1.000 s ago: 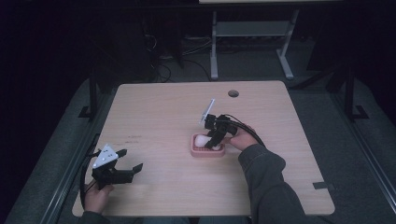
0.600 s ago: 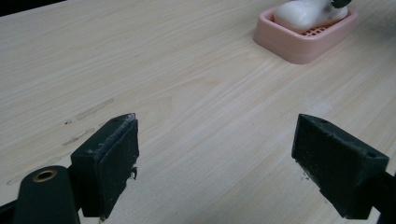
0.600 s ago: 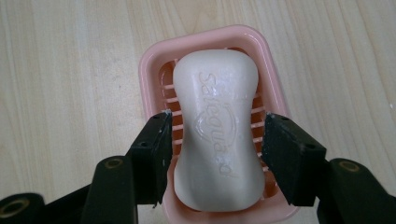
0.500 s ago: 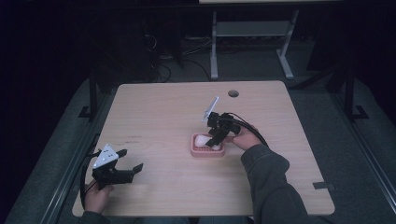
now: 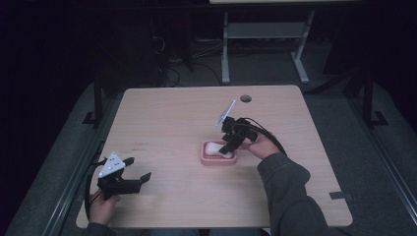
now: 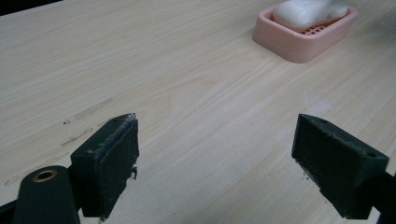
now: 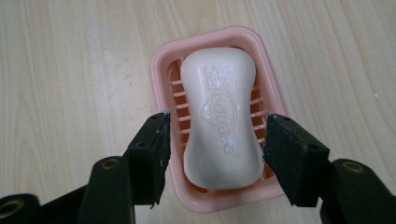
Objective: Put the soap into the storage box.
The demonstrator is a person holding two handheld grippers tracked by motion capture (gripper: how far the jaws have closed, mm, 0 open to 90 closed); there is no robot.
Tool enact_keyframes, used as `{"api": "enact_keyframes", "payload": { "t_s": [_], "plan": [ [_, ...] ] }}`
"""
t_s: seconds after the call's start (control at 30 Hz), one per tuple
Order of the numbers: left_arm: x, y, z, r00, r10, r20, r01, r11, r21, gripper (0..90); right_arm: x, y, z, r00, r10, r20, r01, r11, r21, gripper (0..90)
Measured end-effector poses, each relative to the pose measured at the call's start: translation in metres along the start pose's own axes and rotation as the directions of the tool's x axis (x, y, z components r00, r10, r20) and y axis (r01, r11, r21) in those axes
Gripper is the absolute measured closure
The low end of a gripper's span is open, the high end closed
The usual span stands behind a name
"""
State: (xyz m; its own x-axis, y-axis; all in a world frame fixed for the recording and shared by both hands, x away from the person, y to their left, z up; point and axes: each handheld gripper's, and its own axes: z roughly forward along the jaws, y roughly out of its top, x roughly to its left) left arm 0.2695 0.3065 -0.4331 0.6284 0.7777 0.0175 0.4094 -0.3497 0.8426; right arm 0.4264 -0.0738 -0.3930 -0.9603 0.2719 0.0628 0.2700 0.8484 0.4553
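A white bar of soap lies lengthwise in a pink slotted soap dish on the wooden table. My right gripper points down over the dish with the soap between its jaws. The jaws have just been opening, and a thin gap shows on each side of the bar, so the pads no longer press on it. In the high view the right gripper hangs over the dish and soap at mid-table. My left gripper rests open near the front left, with nothing between its jaws.
The table has a round cable hole near its far edge. From the left gripper view the dish and soap sit far off at the upper right. A metal frame stands on the dark floor behind.
The right hand has shifted only a trace over the dish, the soap staying in it. The left gripper has kept still.
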Motion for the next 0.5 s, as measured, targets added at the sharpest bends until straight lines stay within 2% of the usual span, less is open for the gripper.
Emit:
{"api": "enact_keyframes", "payload": {
  "t_s": [0.33, 0.5],
  "plan": [
    [-0.001, 0.000, 0.000, 1.0000, 0.000, 0.001, 0.000, 1.0000, -0.003, 14.5, 0.002, -0.009, -0.008, 0.9996, 0.027, 0.006, -0.027, 0.999, -0.026, 39.0],
    [-0.001, 0.000, 0.001, 1.0000, 0.002, 0.001, -0.002, 1.0000, -0.003, 14.5, 0.002, -0.012, -0.008, 0.9996, 0.029, 0.005, -0.028, 0.999, -0.022, 39.1]
  ]
}}
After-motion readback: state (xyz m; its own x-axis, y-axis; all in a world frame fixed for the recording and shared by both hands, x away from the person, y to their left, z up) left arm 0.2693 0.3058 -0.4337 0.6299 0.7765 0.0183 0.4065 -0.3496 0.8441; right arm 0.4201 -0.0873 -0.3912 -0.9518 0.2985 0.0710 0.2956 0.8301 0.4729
